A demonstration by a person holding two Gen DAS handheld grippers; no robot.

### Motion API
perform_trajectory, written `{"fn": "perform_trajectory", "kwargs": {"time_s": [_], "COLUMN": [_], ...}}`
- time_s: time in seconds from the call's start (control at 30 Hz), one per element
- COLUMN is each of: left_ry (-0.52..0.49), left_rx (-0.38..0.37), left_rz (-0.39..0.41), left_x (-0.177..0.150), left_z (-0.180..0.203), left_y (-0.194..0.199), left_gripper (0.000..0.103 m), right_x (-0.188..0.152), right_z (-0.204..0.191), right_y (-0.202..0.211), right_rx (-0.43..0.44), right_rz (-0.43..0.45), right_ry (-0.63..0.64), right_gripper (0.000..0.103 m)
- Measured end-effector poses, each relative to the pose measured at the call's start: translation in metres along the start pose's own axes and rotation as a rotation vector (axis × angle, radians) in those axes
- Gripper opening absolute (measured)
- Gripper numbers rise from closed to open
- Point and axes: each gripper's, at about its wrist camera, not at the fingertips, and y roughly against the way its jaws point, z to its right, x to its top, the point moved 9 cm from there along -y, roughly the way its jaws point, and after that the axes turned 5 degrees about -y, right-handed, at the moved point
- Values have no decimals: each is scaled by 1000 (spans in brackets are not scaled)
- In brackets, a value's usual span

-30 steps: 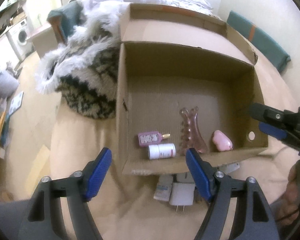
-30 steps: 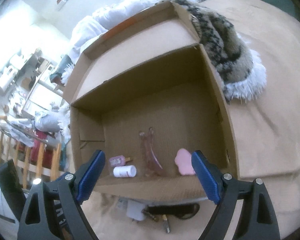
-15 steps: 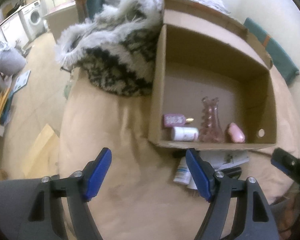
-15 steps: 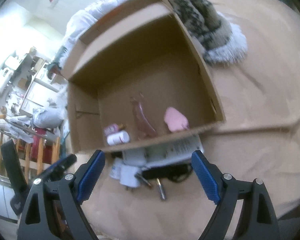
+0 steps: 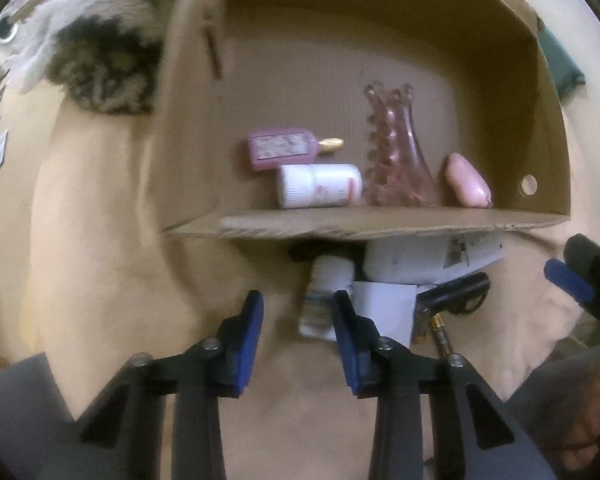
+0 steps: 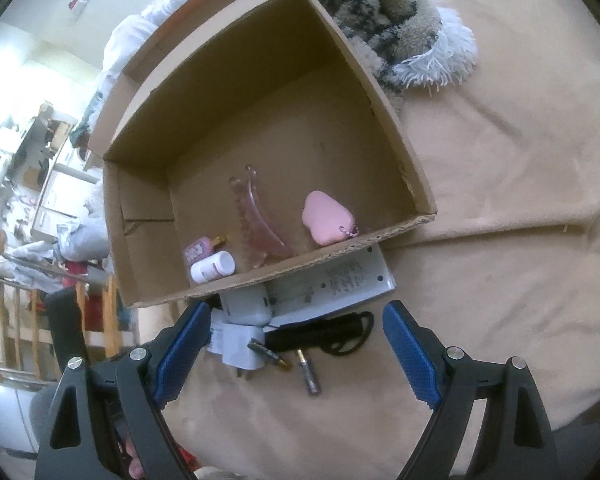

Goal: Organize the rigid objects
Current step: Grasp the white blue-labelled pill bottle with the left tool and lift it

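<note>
An open cardboard box [image 5: 188, 128] [image 6: 384, 92] lies on a tan bed. Inside it are a purple perfume bottle [image 5: 280, 151], a white bottle [image 5: 320, 190], a pink hair claw [image 5: 396, 152] [image 6: 256, 220] and a pink pebble-shaped item [image 5: 466, 186] [image 6: 328, 220]. In front of the box lie a small white bottle [image 5: 322, 304], a white charger [image 6: 240, 346], a white remote [image 6: 340, 284], a black cable [image 6: 324, 338] and batteries [image 6: 308, 372]. My left gripper [image 5: 298, 320] is open, low over the small white bottle. My right gripper [image 6: 296, 354] is open above the pile.
A furry black-and-white throw [image 5: 100, 60] [image 6: 392, 28] lies behind and beside the box. The tan blanket [image 6: 500, 200] spreads to the right. The bed edge drops to a cluttered room [image 6: 32, 200] at left.
My left gripper has moved forward and down toward the small white bottle and its jaws have narrowed. My right gripper has pulled back, bringing the pile in front of the box into view.
</note>
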Motion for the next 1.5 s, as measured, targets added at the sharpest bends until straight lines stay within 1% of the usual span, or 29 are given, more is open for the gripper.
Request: {"fn": "perform_trajectory", "kwargs": {"time_s": [0.1,0.13,0.27,0.33,0.37,0.4,0.43,0.47,0.5,0.6,0.7,0.8,0.87,0.9,0.97,1.0,1.1,1.2,1.27,1.3,1.4,1.47,1.5], "left_ry": [-26,-32,-29,-44,-55,-72,-95,-103,-106,-75,-26,4,31,37,41,46,77,111,119,121,119,112,112], "left_rx": [7,20,26,34,43,59,83,92,102,92,92,103,108,124,180,189,185,178,171,171,173,178,176], "left_rz": [-19,-22,-29,-41,-57,-86,-90,-85,-82,-78,-39,11,36,51,87,97,110,125,123,120,117,119,120], "left_x": [2,2,4,3,2,-2,-4,-3,-2,-1,1,1,0,0,4,5,10,14,3,6,7,6,6], "left_z": [8,10,11,12,15,15,15,16,16,15,7,-1,-8,-11,-18,-20,-29,-33,-33,-46,-46,-44,-45], "left_y": [-8,-12,-17,-22,-26,-33,-37,-36,-34,-27,-11,6,17,21,26,30,39,46,48,54,54,56,56], "left_gripper": [32,32,32,35,33,28,27,24,24,24,24,24,24,24,24,24,24,24,24,24,24,24,24], "right_x": [-2,-2,-3,-4,-5,-6,-7,-8,-9,-12,-16,-18,-20,-21,-22,-22,-23,-28,-32,-34,-35,-36,-36], "right_z": [1,1,4,5,6,6,6,6,5,1,-9,-22,-32,-36,-43,-48,-61,-66,-63,-62,-65,-65,-64], "right_y": [-1,-1,-2,-4,-5,-6,-8,-11,-13,-20,-31,-46,-57,-62,-69,-73,-80,-92,-101,-105,-110,-112,-114], "right_rx": [3,1,-4,-7,-10,-12,-14,-15,-16,-4,20,18,-14,-45,-117,-140,-202,-265,-306,-325,-390,-416,-439], "right_rz": [-9,-10,-17,-23,-27,-31,-38,-44,-48,-67,-99,-125,-134,-129,-102,-91,-48,-42,-45,-37,-2,6,4], "right_ry": [-5,-4,-6,-7,-7,-6,-5,-3,0,-1,-4,11,53,76,117,132,170,182,165,165,211,234,246], "right_gripper": [93,93,93,93,93,93,93,93,93,93,93,93,93,93,93,93,93,93,93,93,93,78,65]}}
